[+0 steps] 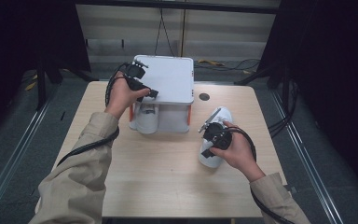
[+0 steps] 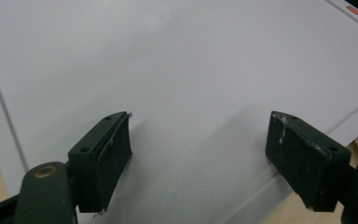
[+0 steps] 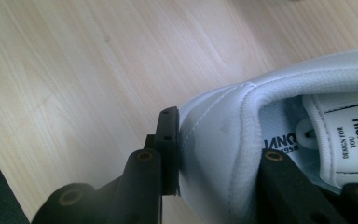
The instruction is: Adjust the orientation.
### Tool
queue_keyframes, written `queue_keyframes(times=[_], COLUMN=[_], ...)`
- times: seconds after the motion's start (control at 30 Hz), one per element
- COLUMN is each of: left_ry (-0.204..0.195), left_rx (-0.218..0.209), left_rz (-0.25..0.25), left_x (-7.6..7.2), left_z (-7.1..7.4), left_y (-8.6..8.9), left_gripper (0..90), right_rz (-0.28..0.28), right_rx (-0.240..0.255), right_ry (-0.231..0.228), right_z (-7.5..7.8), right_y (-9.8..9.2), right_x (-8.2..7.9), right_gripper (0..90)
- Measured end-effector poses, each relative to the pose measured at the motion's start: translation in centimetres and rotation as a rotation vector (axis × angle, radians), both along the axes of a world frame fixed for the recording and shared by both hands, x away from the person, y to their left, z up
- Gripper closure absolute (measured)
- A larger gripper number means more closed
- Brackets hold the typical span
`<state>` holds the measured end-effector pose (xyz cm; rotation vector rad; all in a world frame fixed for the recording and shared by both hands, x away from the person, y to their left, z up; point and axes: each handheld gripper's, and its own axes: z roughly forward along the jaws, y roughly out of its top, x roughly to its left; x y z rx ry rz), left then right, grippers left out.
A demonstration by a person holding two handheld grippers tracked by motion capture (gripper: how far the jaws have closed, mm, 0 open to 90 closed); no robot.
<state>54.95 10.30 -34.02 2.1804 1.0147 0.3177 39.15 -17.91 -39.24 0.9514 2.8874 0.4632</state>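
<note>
A white sneaker (image 1: 219,116) lies at the right of the wooden table (image 1: 168,177), toe pointing away. My right gripper (image 1: 213,142) is shut on it at the heel end. In the right gripper view one jaw presses the outside of the sneaker's (image 3: 270,88) side wall and the other sits inside the opening, so my right gripper (image 3: 219,140) pinches that wall. A second white sneaker (image 1: 147,122) stands under a small white rack (image 1: 170,77) at the back middle. My left gripper (image 1: 145,91) hovers open over the rack's top (image 2: 168,60), with nothing between the jaws of the left gripper (image 2: 200,135).
The rack has orange legs (image 1: 189,114) and stands at the table's far edge. A dark round hole (image 1: 204,97) sits in the tabletop to its right. Cables run over the floor behind the table, and dark curtains hang on both sides.
</note>
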Motion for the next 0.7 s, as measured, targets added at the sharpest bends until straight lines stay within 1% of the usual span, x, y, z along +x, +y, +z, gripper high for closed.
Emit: queue_keyframes(times=[0.03,0.07,0.13,0.2,0.23,0.4,0.43,0.47,0.5,0.53,0.57,0.67,0.7], left_ry=[0.004,0.004,0.005,0.003,0.003,-0.001,-0.001,-0.001,-0.002,-0.001,-0.002,-0.003,-0.004], left_rx=[-0.001,-0.002,-0.003,-0.002,-0.001,-0.002,-0.001,-0.001,-0.005,-0.003,-0.006,-0.002,-0.003], left_rz=[0.001,0.004,0.011,0.009,0.007,0.013,0.016,0.019,0.028,0.028,0.03,0.022,0.023], left_x=[0.0,0.0,0.0,0.0,0.0,-0.1,-0.1,-0.1,-0.1,-0.1,-0.1,-0.1,-0.1], left_z=[0.0,0.0,0.0,0.0,0.0,0.0,0.0,0.0,0.0,0.0,-0.1,-0.1,-0.1], left_y=[0.0,-0.1,-0.1,-0.1,-0.1,-0.1,-0.2,-0.2,-0.3,-0.3,-0.3,-0.2,-0.2], left_gripper=[21.8,21.8,21.8,21.8,21.8,21.8,21.8,21.8,21.8,21.8,21.8,21.9,21.8], right_rz=[0.0,0.021,0.027,0.05,0.05,0.098,0.098,0.108,0.108,0.12,0.123,0.135,0.151], right_rx=[0.0,0.0,0.0,0.005,0.005,-0.015,-0.015,-0.021,-0.021,-0.009,-0.011,-0.006,-0.008], right_ry=[0.0,-0.011,-0.013,-0.021,-0.021,-0.027,-0.027,-0.021,-0.021,-0.023,-0.021,-0.024,-0.028], right_z=[0.0,0.3,0.4,0.7,0.7,0.8,0.8,0.9,0.9,1.0,1.1,1.2,1.3], right_y=[0.0,0.5,0.8,1.4,1.4,2.8,2.8,3.2,3.2,3.6,3.8,4.2,4.4], right_x=[0.0,-0.4,-0.6,-1.0,-1.0,-1.9,-1.9,-2.3,-2.3,-2.6,-2.8,-3.0,-3.1], right_gripper=[71.4,71.4,71.4,71.4,71.4,71.0,71.0,70.8,70.8,70.7,70.7,70.7,70.5])
